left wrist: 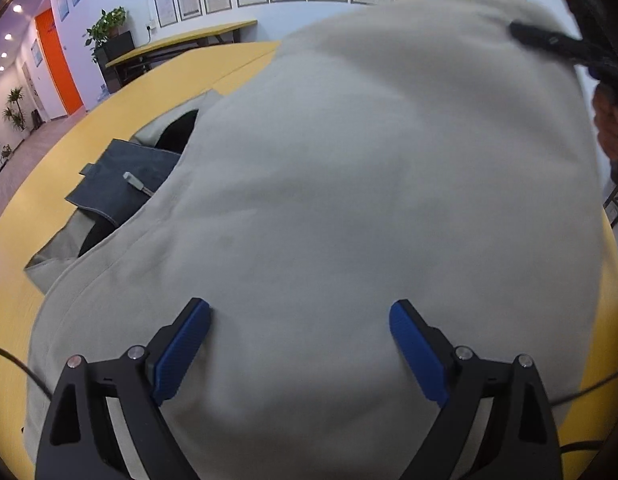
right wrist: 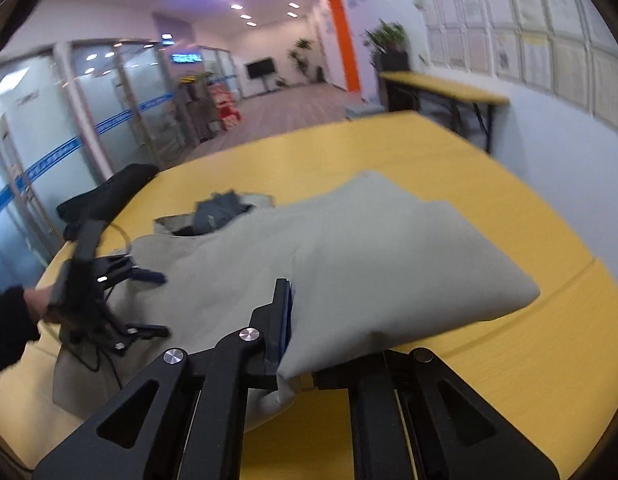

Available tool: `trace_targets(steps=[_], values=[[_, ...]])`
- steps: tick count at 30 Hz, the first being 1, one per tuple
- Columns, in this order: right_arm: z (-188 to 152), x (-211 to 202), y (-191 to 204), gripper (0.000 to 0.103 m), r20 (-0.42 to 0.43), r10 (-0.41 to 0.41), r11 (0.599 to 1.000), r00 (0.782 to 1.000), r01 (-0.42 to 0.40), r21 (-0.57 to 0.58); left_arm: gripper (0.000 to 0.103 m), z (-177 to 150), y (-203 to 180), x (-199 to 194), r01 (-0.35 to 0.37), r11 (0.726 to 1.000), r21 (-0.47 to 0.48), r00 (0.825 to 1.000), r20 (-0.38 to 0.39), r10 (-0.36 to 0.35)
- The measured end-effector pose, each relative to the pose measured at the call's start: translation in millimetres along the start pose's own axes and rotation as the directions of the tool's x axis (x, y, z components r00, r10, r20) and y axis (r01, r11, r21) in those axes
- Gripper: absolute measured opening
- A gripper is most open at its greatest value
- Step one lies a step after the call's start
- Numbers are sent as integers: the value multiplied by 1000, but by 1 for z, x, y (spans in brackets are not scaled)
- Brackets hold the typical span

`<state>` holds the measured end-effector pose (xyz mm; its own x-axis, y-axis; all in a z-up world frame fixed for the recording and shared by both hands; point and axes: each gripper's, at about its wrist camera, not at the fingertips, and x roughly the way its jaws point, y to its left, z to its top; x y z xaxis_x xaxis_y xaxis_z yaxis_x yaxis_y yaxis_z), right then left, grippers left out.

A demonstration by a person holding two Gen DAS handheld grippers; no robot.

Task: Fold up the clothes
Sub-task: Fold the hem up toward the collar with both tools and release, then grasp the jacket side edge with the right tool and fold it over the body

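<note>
Closest to my right camera, the right gripper (right wrist: 287, 320) has its jaws clamped on an edge of the grey garment (right wrist: 349, 248), raising that side off the yellow worktop (right wrist: 509, 380) while the rest lies draped across it. My left gripper (left wrist: 300, 344) hovers over the cloth, jaws apart, gripping nothing. Risks as I judge them: the thin pinch may slip under the hanging weight, and the lifted fold could drag the dark blue item (left wrist: 121, 184) part-buried beneath.

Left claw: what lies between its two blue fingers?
In the left wrist view, only the beige garment lies between the open left claw's fingers; they do not pinch it.
</note>
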<state>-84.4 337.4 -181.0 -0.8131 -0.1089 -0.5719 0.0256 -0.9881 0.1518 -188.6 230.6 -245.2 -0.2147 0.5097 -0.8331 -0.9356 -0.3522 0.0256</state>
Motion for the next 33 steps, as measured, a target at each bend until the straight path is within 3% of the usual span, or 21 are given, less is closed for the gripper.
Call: trace_targets(steps=[3, 7, 11, 13, 16, 21, 24, 26, 29, 33], values=[[5, -3, 51, 6, 59, 83, 985, 995, -73, -155, 103, 9, -9, 12, -5, 1000, -1, 1000, 25, 5], [-8, 11, 101, 7, 48, 213, 963, 976, -201, -180, 103, 18, -19, 18, -27, 999, -38, 998, 47, 29], [-16, 17, 102, 7, 33, 231, 971, 973, -228, -71, 101, 26, -30, 13, -55, 998, 10, 996, 67, 54], [-15, 15, 92, 7, 37, 224, 974, 974, -223, -37, 101, 35, -29, 9, -38, 996, 86, 993, 113, 28], [-16, 7, 67, 6, 47, 224, 974, 973, -225, 4, 101, 47, -42, 26, -6, 985, 171, 996, 86, -9], [-13, -4, 66, 6, 77, 293, 955, 953, -296, 24, 103, 63, -43, 48, 71, 989, 132, 993, 85, -83], [-4, 0, 85, 4, 77, 385, 923, 920, -381, -59, 103, 74, -49, 55, 56, 994, 96, 994, 86, -64], [-5, 1, 96, 5, 63, 399, 916, 915, -395, -76, 103, 83, -53, 61, 33, 997, 65, 996, 85, -38], [-7, 5, 79, 3, 84, 361, 932, 929, -364, 11, 100, 87, -58, 58, 3, 999, 34, 996, 89, -6], [-7, 16, 74, 2, 45, 315, 949, 948, -315, -5, 97, 48, -55, 15, 8, 997, 77, 999, 47, -11]])
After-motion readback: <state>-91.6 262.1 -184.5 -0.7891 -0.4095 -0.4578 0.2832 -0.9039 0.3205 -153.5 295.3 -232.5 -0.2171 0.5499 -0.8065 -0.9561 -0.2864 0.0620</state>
